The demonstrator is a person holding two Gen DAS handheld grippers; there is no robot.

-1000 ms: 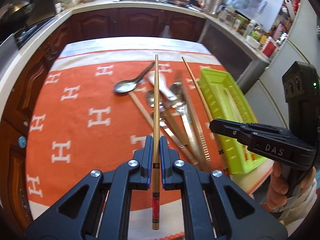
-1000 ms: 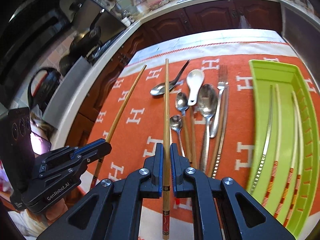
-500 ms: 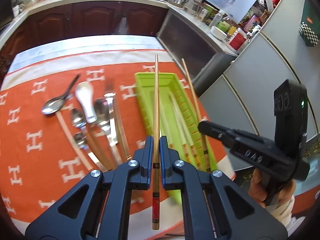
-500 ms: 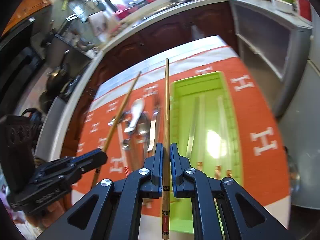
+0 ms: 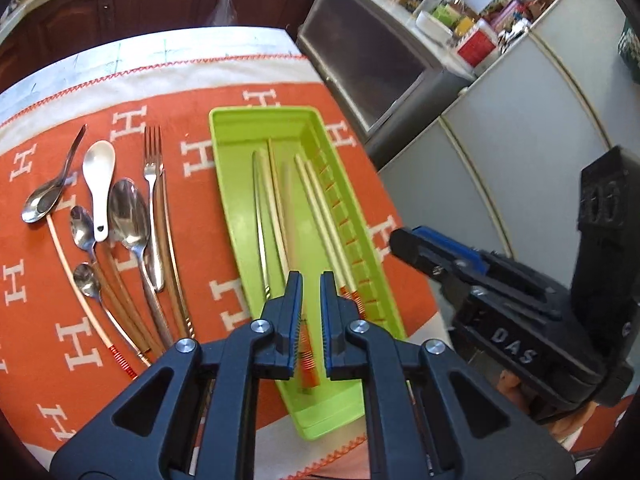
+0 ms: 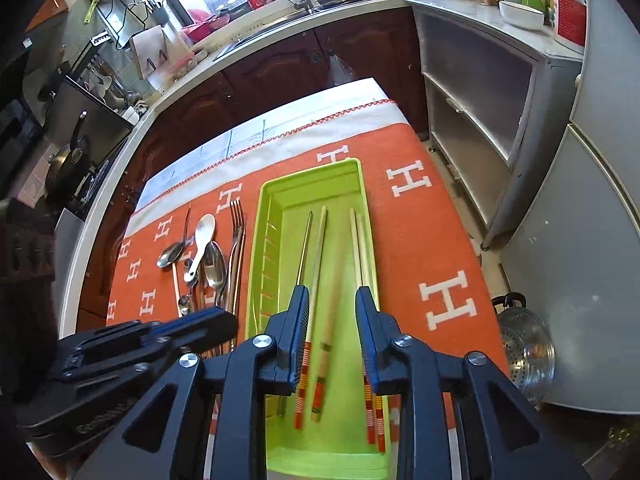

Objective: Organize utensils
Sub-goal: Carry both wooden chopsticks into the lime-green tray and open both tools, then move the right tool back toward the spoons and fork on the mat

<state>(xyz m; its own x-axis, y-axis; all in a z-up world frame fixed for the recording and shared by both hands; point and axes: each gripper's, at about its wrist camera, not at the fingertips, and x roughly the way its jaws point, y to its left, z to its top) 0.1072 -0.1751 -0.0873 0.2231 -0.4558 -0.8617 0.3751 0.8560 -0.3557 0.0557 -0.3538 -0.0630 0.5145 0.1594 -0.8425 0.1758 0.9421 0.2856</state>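
Left of the green tray (image 5: 224, 168) I see the spoons and fork (image 5: 149, 168) on the cloth. My left gripper (image 5: 311, 292) is released above the tray, with a blurred chopstick (image 5: 306, 344) below. My right gripper (image 6: 332, 308) is opening, empty, over the tray's chopsticks (image 6: 320, 256).

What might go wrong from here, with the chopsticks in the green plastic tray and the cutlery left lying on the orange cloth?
1. The wooden chopstick below the right gripper, whose jaws are opening with nothing pinched, lies slanted in the green plastic tray. More chopsticks dropped on it may pile up crookedly.
2. The white ceramic spoon and steel spoons overlap on the orange cloth, so lifting one may drag its neighbours.
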